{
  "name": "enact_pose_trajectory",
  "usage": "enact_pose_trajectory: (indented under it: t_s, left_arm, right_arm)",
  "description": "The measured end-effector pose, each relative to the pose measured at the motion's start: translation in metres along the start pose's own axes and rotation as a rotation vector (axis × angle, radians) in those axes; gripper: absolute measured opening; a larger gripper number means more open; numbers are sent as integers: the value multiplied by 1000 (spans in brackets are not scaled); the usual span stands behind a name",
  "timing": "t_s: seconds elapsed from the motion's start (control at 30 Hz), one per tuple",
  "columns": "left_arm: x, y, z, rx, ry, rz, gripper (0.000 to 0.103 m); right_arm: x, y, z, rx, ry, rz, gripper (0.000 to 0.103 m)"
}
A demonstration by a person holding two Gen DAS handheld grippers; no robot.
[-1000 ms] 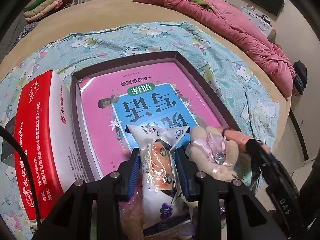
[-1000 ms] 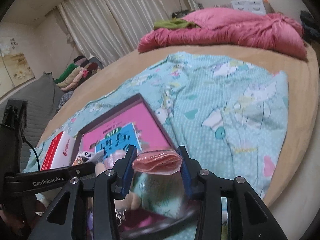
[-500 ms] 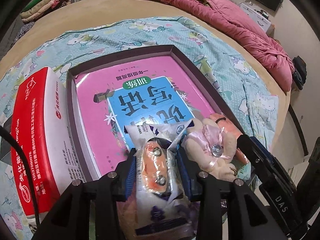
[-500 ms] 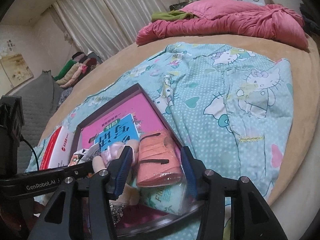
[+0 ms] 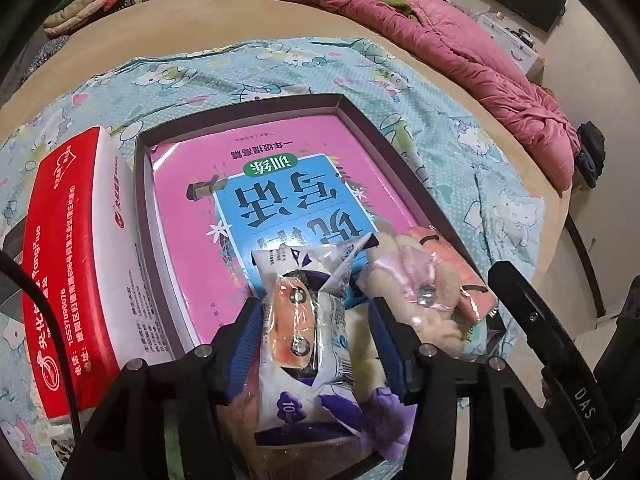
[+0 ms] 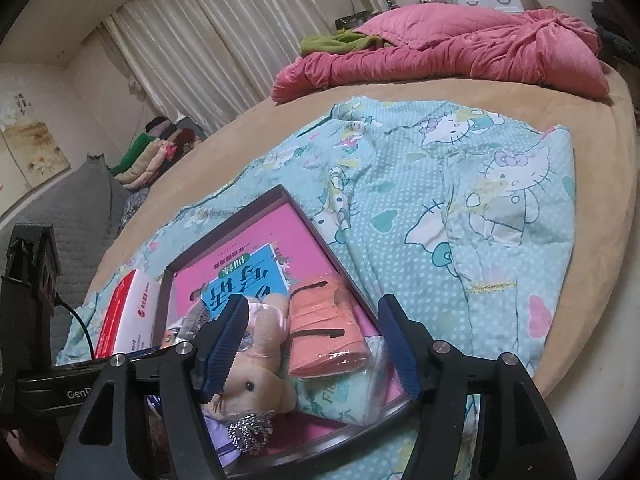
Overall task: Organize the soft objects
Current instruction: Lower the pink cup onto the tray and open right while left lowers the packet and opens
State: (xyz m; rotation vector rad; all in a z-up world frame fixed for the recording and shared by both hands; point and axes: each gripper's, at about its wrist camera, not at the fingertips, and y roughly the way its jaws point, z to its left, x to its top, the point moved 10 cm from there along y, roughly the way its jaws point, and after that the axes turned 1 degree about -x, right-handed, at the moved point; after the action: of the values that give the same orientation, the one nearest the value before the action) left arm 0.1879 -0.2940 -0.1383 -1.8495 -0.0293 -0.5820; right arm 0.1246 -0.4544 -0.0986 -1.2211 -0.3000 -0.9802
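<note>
Left gripper point(image 5: 316, 320) jaws opening, white snack packet point(image 5: 304, 320) loose between them. Right gripper point(image 6: 312, 344) also opening wide around orange pouch point(image 6: 324, 332) lying in tray point(image 5: 384, 136) beside plush bear point(image 6: 256, 376).

The plush toy point(image 6: 256, 380) hides the pink book's point(image 6: 248, 248) near corner (wrapper glare too).

Dim, warm indoor light, soft shadows; strong fisheye bending and dark corners (both views), slightly grainy detail.

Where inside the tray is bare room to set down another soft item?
The far half of the pink book, bordered by the tray walls. The near end is crowded: wrapped packet, plush toy, orange pack.
</note>
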Motion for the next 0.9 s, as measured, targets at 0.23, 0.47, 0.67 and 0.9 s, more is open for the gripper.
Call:
enact_pose_trajectory:
  t_s: [0.23,0.47,0.67,0.9]
  left_arm:
    - [-4,-5,-6,-11,11,-1,66]
    - [-6,-10,-5,-5,15,-10,74]
    - [-10,-18,-4,-4,18,-19,76]
    - [-14,-33,-7,-8,32,-38,79]
  right_arm:
    - [4,-10,3,-4,-6,-16,70]
    - [9,-20,8,-1,-13,-33,72]
    - [11,-27,10,-3,-9,-40,75]
    - [14,-36,18,-9,-25,-50,77]
